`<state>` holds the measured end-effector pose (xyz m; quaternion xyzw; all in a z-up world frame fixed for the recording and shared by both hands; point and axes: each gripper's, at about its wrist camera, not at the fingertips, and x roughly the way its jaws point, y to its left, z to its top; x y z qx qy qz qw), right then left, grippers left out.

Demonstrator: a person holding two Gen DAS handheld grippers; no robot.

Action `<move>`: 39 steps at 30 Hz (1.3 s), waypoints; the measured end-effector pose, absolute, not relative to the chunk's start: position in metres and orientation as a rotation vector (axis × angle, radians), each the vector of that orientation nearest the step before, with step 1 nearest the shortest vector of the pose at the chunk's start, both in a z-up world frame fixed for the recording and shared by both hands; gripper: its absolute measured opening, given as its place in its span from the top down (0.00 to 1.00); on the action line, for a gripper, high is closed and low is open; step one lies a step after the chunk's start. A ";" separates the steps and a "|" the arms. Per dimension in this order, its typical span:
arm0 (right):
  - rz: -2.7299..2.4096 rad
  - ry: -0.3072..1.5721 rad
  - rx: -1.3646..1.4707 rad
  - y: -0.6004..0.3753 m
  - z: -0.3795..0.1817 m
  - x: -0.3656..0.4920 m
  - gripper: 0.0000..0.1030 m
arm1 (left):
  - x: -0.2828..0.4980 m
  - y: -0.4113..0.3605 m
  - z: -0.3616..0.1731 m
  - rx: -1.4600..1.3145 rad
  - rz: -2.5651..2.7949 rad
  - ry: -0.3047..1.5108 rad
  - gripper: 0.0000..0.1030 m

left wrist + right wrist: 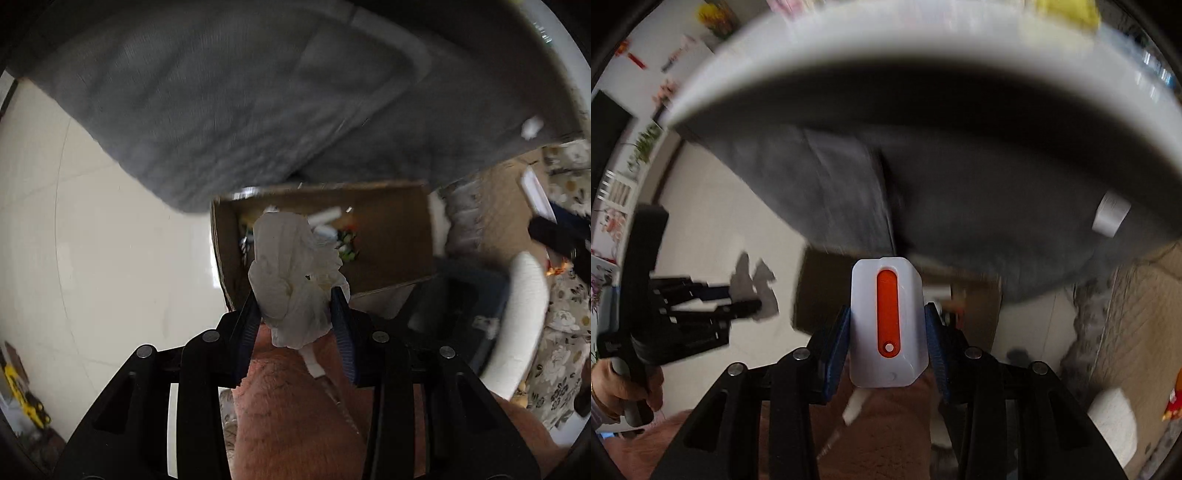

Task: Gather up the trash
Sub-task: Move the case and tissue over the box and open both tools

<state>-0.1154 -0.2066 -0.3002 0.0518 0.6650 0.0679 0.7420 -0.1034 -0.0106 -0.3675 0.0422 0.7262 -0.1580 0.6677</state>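
Note:
In the left wrist view my left gripper is shut on a crumpled white tissue, which bulges out past the blue pads. Beyond it stands an open brown cardboard box on the floor, with white and coloured scraps inside. In the right wrist view my right gripper is shut on a white plastic case with an orange slider, held upright between the pads. The cardboard box lies behind it, partly hidden. My left gripper appears blurred at the left, held by a hand.
A grey cloth-covered seat under a white round table edge overhangs the box. Pale tiled floor lies to the left. A beige mat, floral fabric and a white tube sit at the right.

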 end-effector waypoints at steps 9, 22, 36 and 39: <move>-0.017 1.657 0.137 -0.224 -0.441 -0.125 0.59 | -0.100 -0.025 -0.498 0.247 -0.287 1.834 0.35; -0.090 1.701 0.081 -0.236 -0.456 -0.115 0.28 | -0.108 0.002 -0.524 0.186 -0.192 1.970 0.34; 0.261 1.307 0.171 -0.175 -0.227 -0.050 0.27 | -0.114 0.041 -0.334 -0.011 -0.251 1.715 0.23; 0.303 1.147 0.149 -0.160 -0.176 -0.007 0.24 | -0.116 0.051 -0.305 -0.068 -0.248 1.654 0.23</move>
